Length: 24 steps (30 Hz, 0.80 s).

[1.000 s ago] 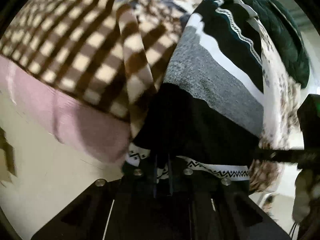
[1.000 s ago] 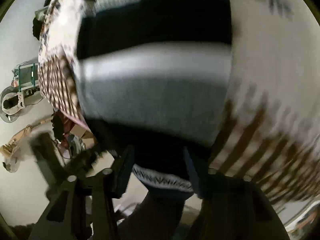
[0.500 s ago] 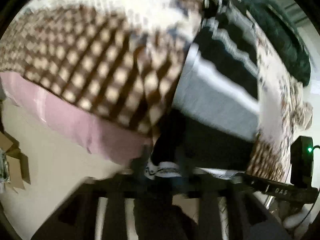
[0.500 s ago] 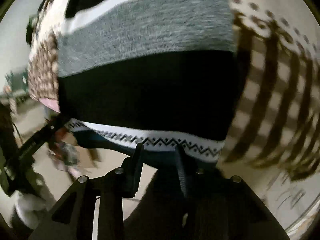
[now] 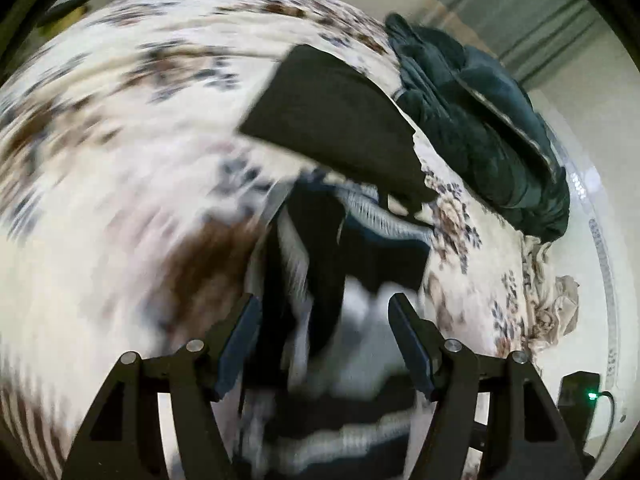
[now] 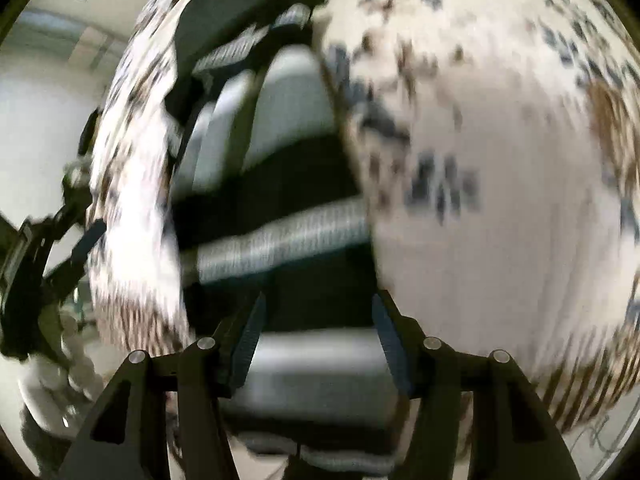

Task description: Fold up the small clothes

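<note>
My left black two-finger gripper [image 5: 324, 316] points steeply down, its jaws standing well apart; they have just been opening. Its dark, ribbed pads [image 5: 404, 332] press on nothing; whether anything lies between them the motion blur hides. My right black two-finger gripper [image 6: 318, 320] is tipped down more steeply, and its jaws have just been opening too, now parted with a clear gap. Its ribbed fingers [image 6: 250, 336] close on nothing. In the right wrist view, my left gripper shows as a dark, blurred frame at the left edge.
</note>
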### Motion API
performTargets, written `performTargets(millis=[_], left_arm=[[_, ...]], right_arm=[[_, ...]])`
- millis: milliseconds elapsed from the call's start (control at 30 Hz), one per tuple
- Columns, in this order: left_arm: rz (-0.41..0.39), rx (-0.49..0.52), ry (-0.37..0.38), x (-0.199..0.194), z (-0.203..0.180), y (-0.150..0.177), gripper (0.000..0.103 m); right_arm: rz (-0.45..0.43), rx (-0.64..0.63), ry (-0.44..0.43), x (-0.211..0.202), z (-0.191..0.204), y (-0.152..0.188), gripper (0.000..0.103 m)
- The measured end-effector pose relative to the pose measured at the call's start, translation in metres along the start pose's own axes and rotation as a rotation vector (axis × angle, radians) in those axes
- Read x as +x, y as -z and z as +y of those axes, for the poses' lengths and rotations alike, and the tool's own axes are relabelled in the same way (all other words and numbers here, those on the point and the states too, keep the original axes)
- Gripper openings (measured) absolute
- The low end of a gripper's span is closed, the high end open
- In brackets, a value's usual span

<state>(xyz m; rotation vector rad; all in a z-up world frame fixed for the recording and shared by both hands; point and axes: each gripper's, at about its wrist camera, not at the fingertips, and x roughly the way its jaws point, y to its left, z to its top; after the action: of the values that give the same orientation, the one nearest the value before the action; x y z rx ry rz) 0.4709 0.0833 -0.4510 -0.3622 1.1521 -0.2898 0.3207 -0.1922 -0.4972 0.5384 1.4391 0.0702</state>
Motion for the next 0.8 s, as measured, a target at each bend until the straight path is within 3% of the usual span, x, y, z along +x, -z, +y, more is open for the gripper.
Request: performTargets(millis=[67, 100, 133, 233, 367, 500, 667, 733, 767, 800], left_arm=[[0.048, 0.065, -0.025, 0.04, -0.003, -0.023, 0.062], [0.061, 0.091, -0.03, 0.055, -0.002, -0.029, 0.055], [0.062, 0.123, -0.019, 0.067, -0.002, -0.033, 0.0], [0.007, 0.188, 0.002, 0.067, -0.001, -0.038, 0.004], [-0.079, 0.084, 0.022, 0.045, 0.036, -0.052, 0.004], [-0.026, -0.031, 0.0, 0.064, 0.075, -0.053, 0.004], [-0.018, -0.063, -0.008, 0.075, 0.083, -0.052, 0.004], [-0.013, -0.075, -0.008, 0.075, 0.088, -0.051, 0.004], [-0.004, -0.077, -0.015, 0.077, 0.09, -0.05, 0.004], [0.002, -0.079, -0.02, 0.077, 0.092, -0.049, 0.004]], right_arm=[[-0.035, 0.02, 0.005, 0.015, 0.01, -0.047, 0.058], [-0.046, 0.03, 0.013, 0.029, 0.022, -0.059, 0.058], [-0.055, 0.038, 0.019, 0.037, 0.024, -0.077, 0.058], [-0.062, 0.071, 0.033, 0.06, 0.026, -0.118, 0.058], [-0.055, 0.112, 0.037, 0.087, 0.027, -0.156, 0.058], [-0.034, 0.149, 0.008, 0.108, 0.021, -0.169, 0.058], [-0.017, 0.166, -0.043, 0.126, 0.021, -0.178, 0.057], [-0.027, 0.149, -0.085, 0.126, 0.022, -0.177, 0.01], [-0.033, 0.142, -0.075, 0.123, 0.025, -0.178, 0.008], [-0.073, 0.122, -0.013, 0.114, 0.027, -0.179, 0.002]])
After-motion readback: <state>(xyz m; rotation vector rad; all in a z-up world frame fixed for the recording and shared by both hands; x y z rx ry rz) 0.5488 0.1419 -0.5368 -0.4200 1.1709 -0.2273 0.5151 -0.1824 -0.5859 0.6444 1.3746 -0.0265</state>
